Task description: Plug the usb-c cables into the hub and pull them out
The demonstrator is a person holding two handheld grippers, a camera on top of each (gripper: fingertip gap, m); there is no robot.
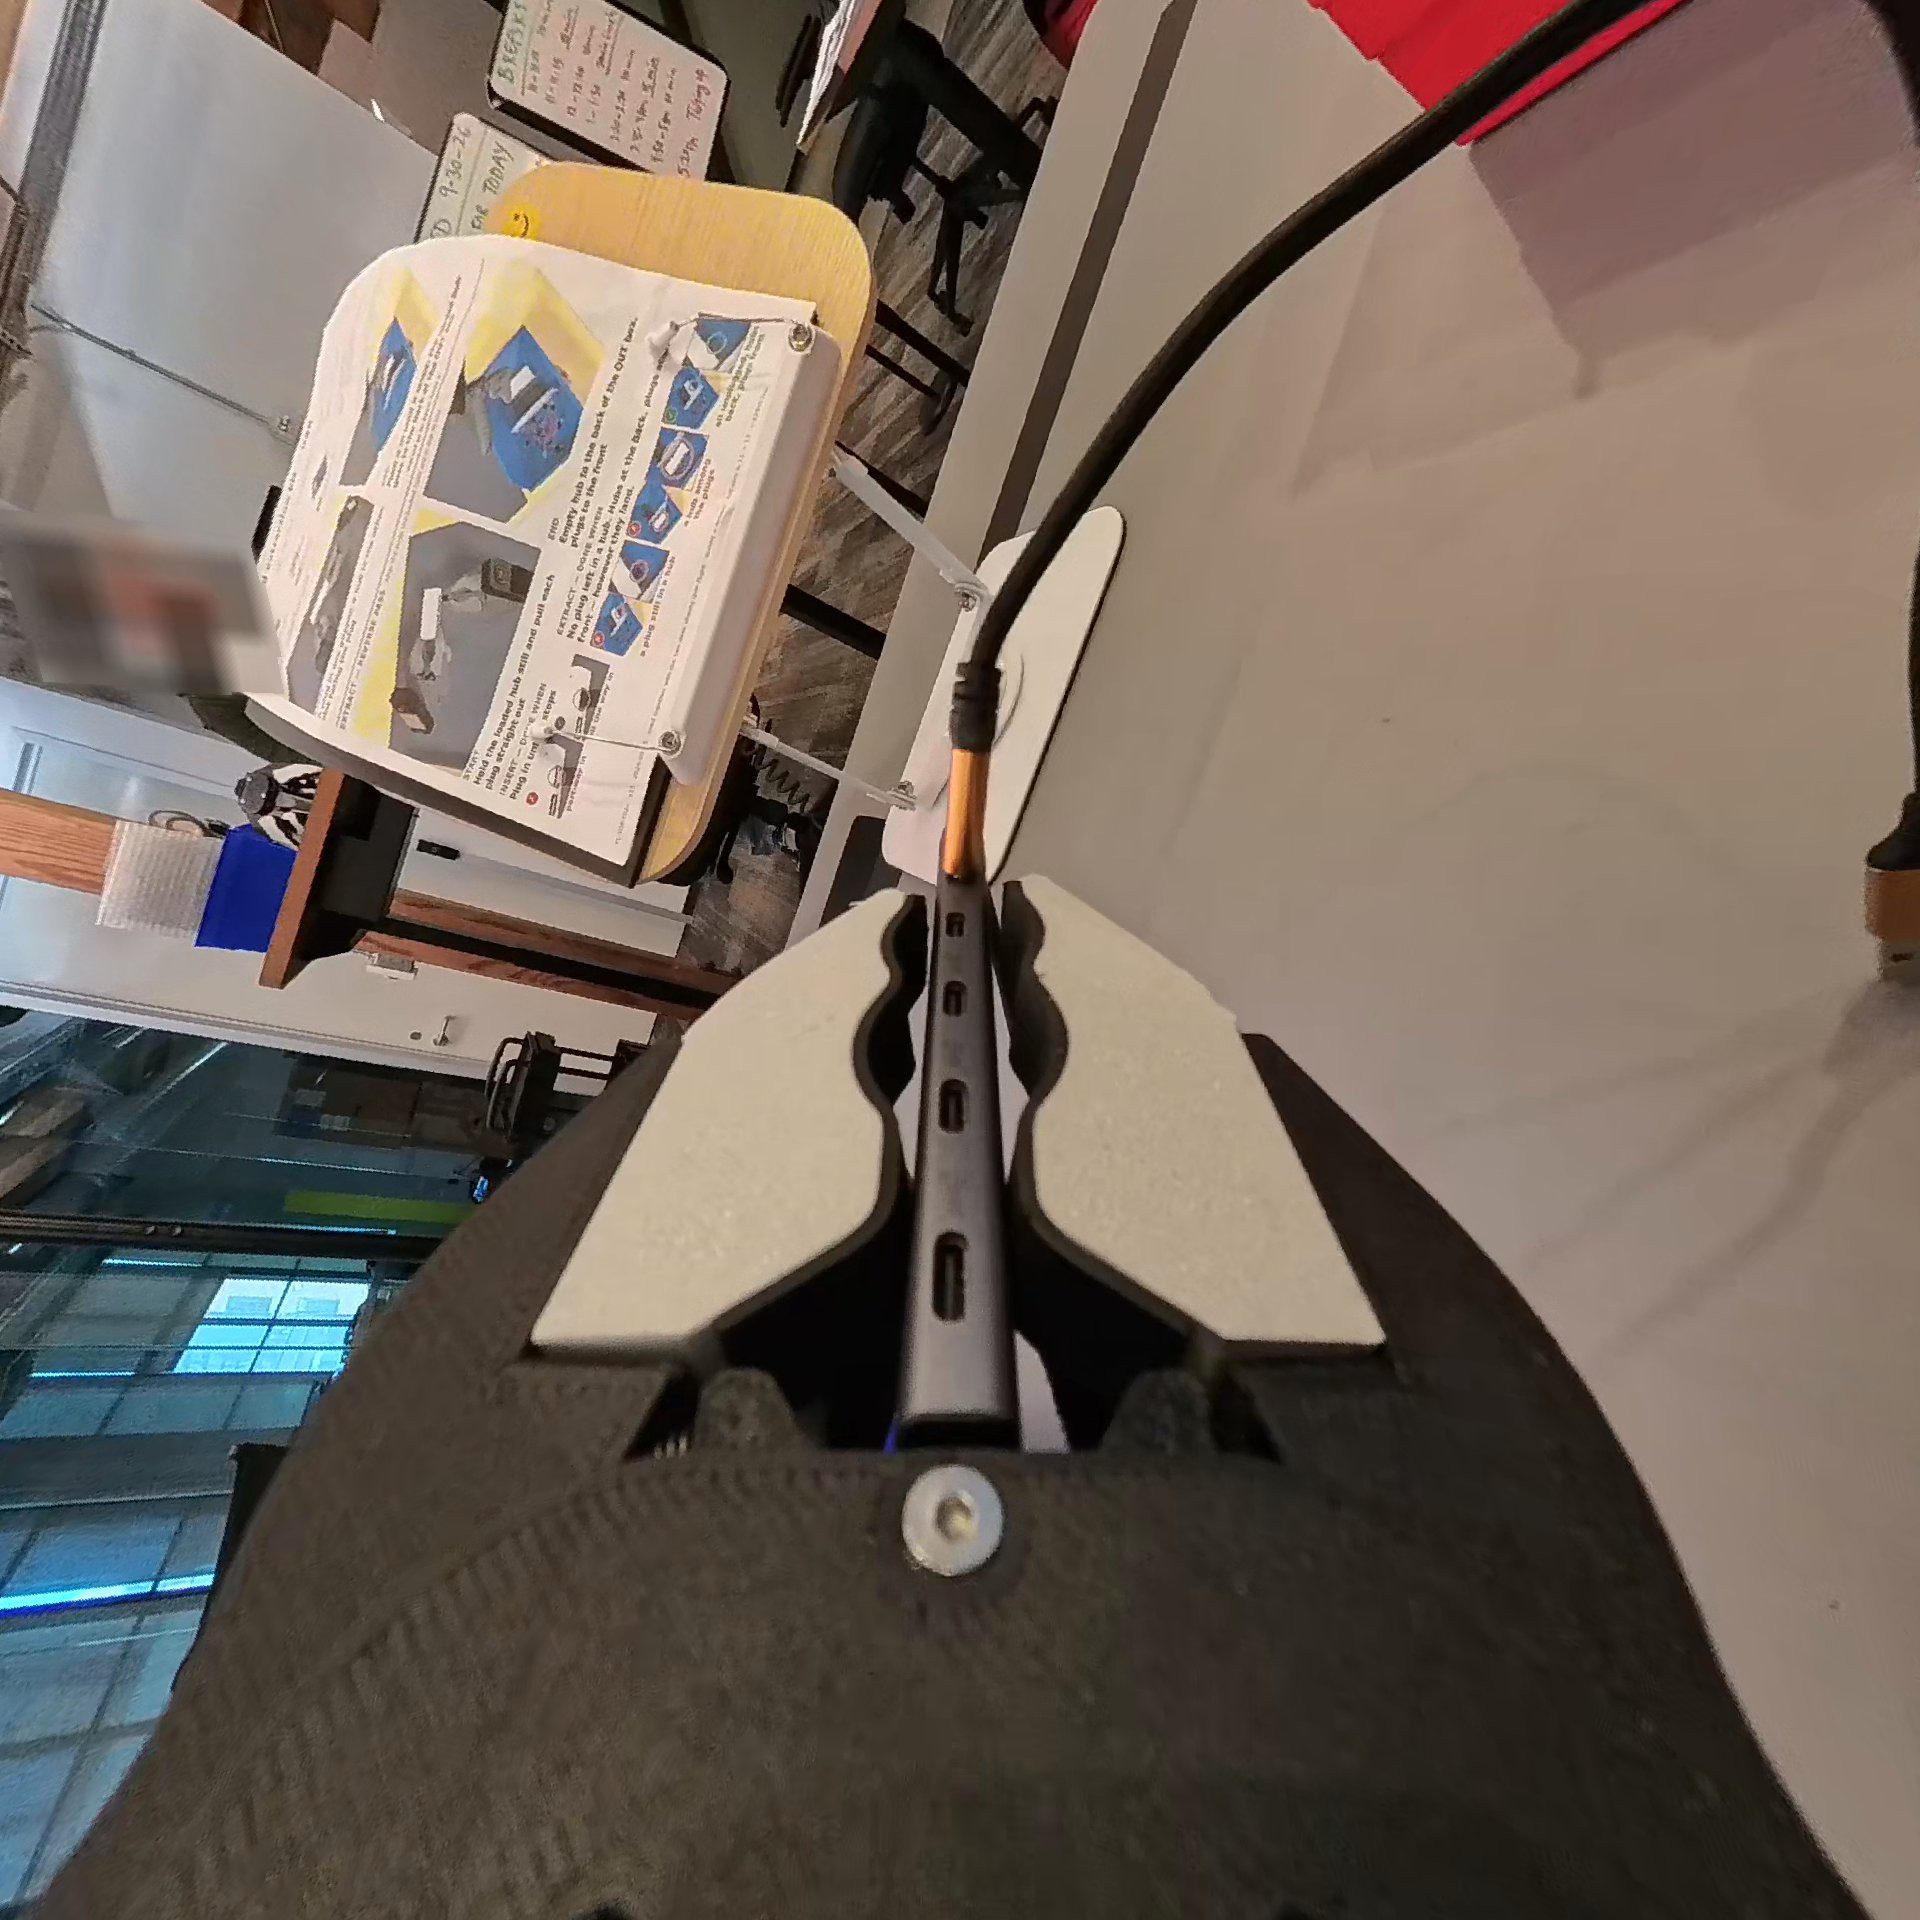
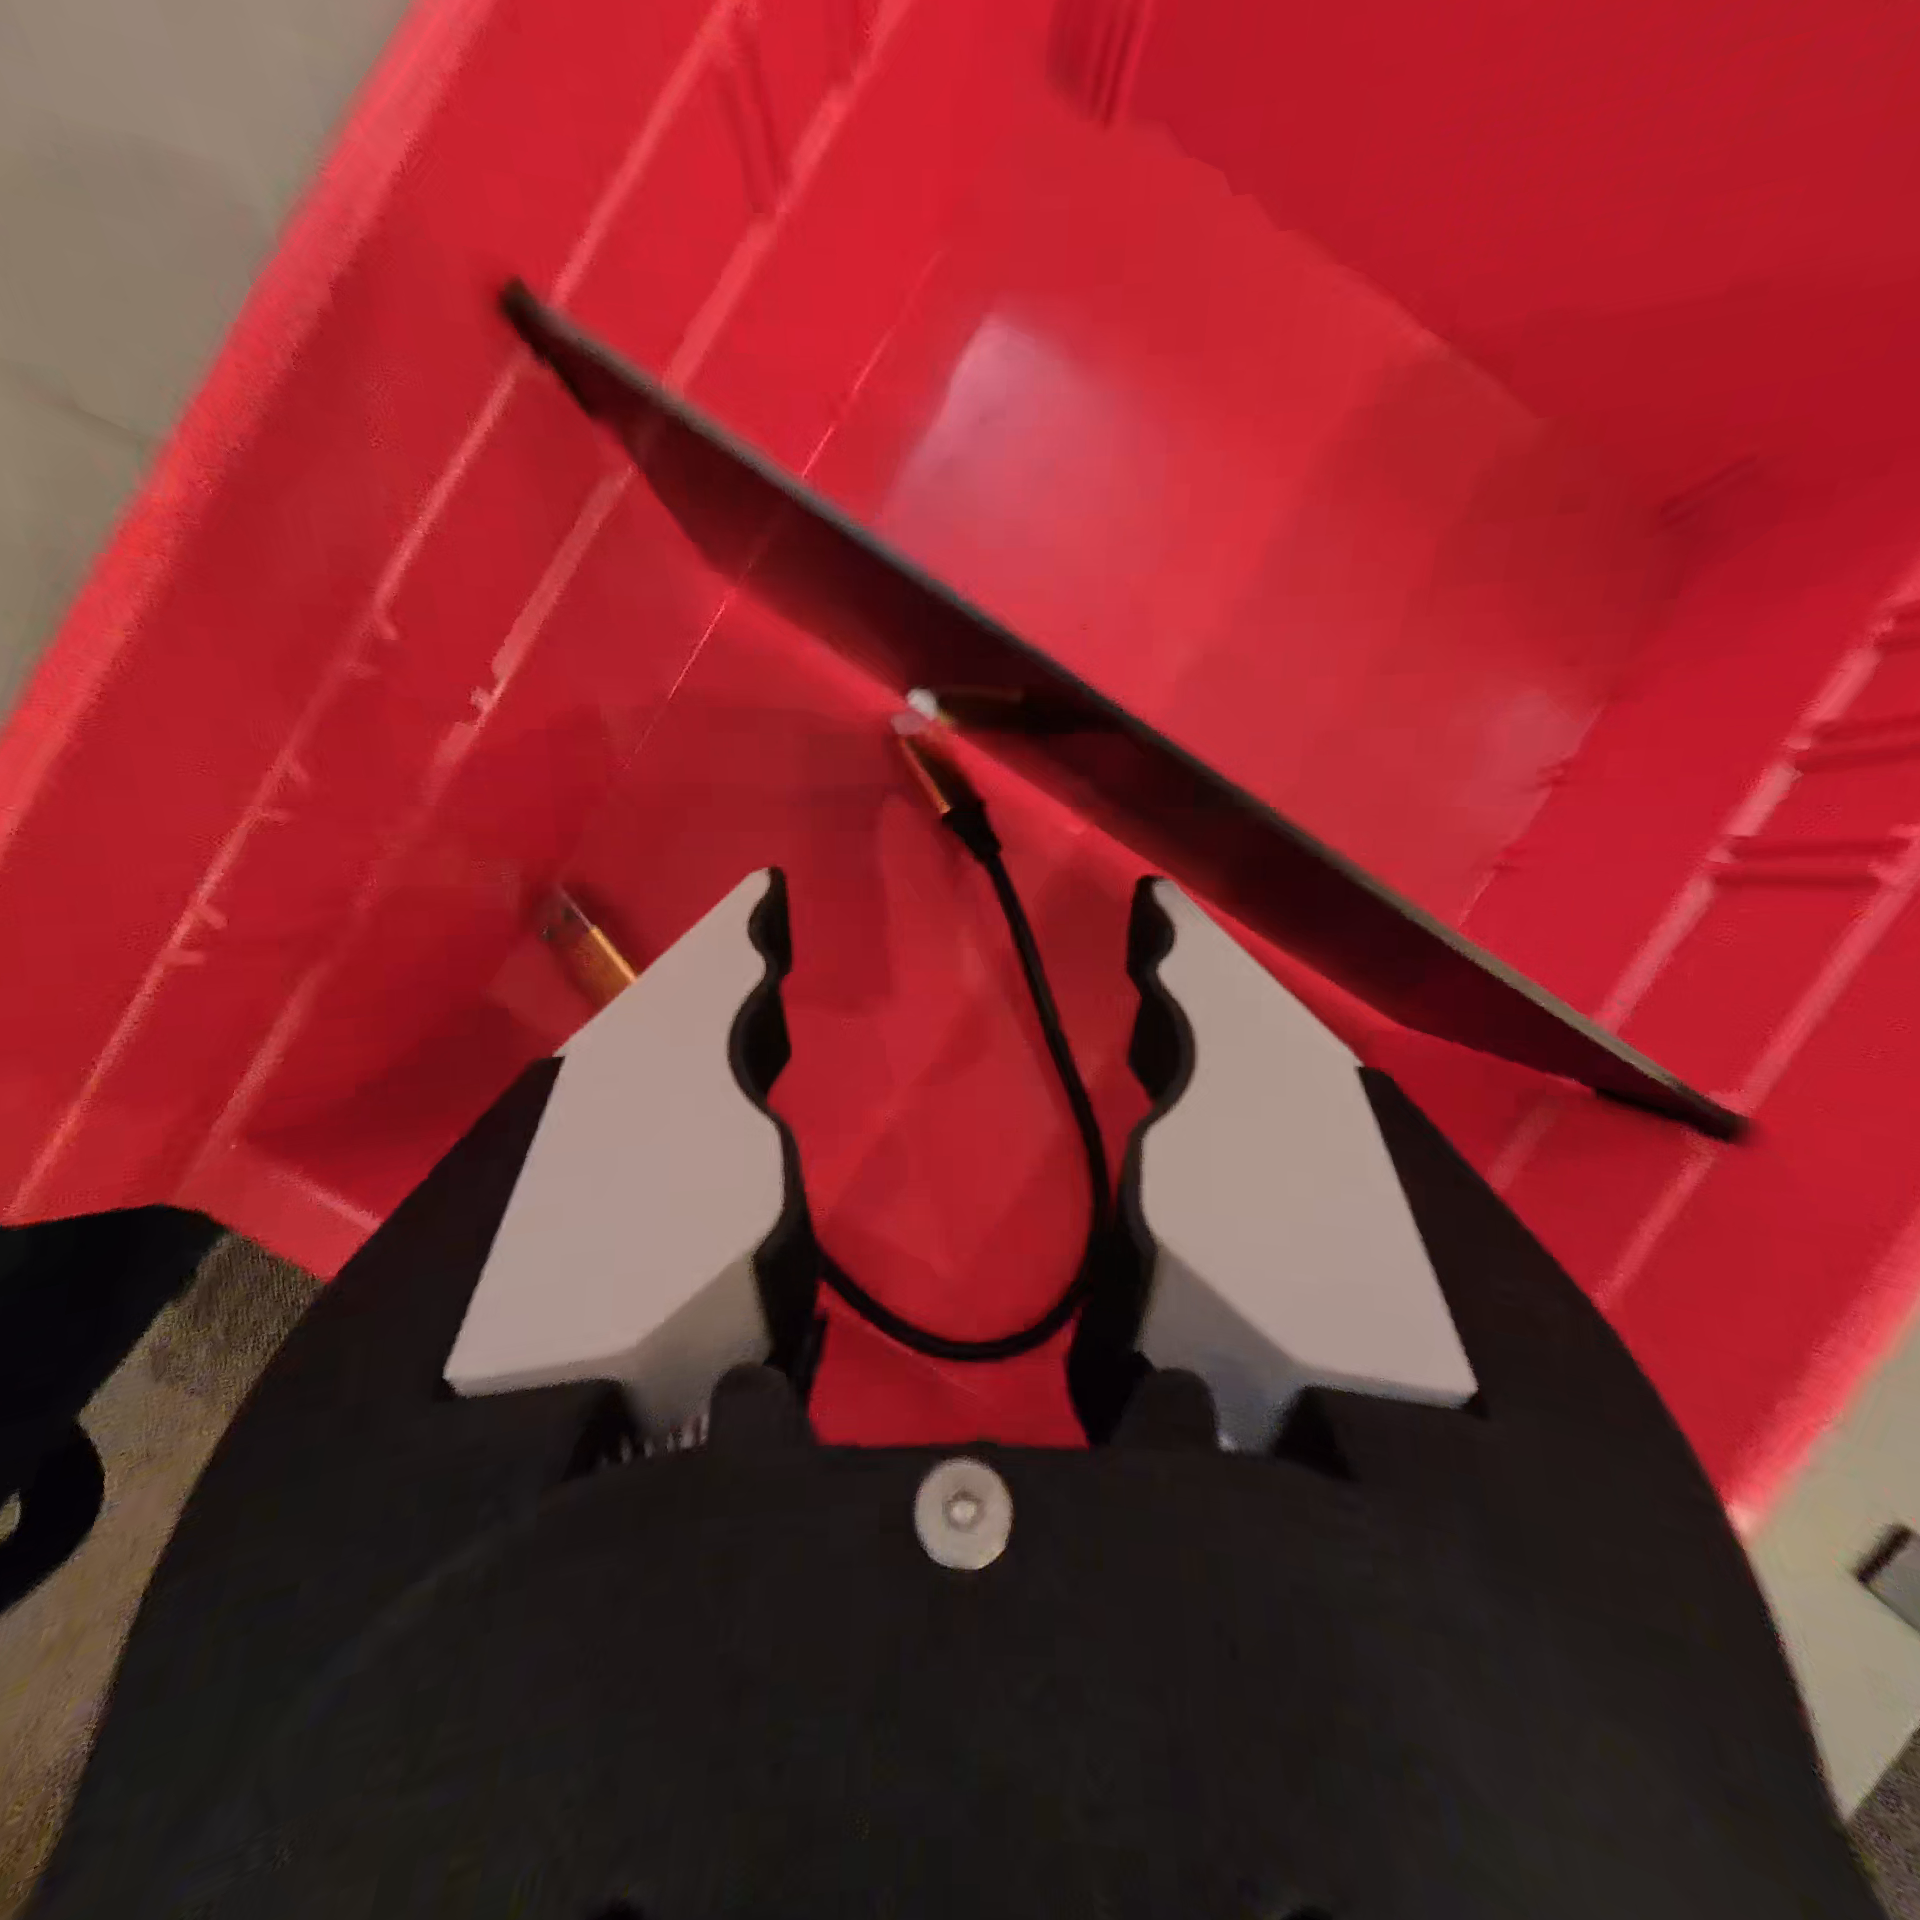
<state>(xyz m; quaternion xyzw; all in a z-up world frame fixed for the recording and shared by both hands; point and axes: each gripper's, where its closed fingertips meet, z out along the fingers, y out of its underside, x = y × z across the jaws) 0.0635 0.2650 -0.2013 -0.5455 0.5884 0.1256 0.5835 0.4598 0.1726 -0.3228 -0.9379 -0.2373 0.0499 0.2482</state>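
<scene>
Clamped in your left hand-held gripper (image 1: 961, 904), the hub (image 1: 954, 1164) already carries one cable (image 1: 1132, 343) at its far end. Your right hand-held gripper (image 2: 961, 904) hangs open inside the red bin (image 2: 1558, 312); close squarely on the loose plug (image 2: 930, 764), not its cord.

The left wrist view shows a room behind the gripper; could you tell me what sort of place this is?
Probably a workshop or lab set up for data collection: an instruction sheet clipped on a stand, a handwritten whiteboard, and a white work table beneath the left gripper holding the hub.
</scene>
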